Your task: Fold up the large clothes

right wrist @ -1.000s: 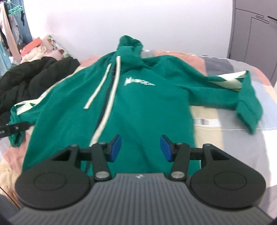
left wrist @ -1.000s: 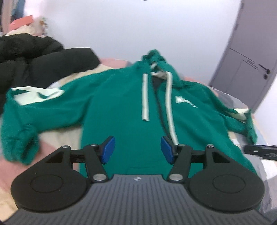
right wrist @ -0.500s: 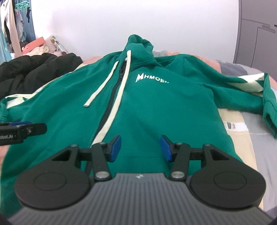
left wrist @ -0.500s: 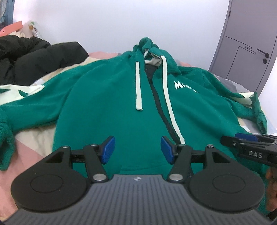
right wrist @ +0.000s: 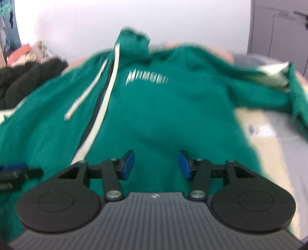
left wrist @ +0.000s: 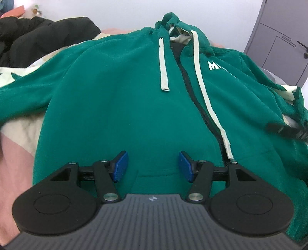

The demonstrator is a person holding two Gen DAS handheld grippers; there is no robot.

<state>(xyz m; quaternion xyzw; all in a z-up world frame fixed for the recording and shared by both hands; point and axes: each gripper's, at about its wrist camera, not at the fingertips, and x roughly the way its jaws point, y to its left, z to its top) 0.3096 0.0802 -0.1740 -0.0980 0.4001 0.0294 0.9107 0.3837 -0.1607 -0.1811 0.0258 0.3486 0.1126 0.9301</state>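
Both wrist views low, close at hoodie (left wrist: pixel 123 107) hem, facing hood; share zipper front.

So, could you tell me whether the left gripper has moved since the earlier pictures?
Yes. The left gripper has moved forward over the green hoodie, toward the white wall.

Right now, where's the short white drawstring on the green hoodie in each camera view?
Left wrist view: the short drawstring hangs upper centre, left of the zipper.
Right wrist view: it slants across the left part, blurred, also left of the zipper.
Shared landmark: the white chest lettering, right of the zipper in both.
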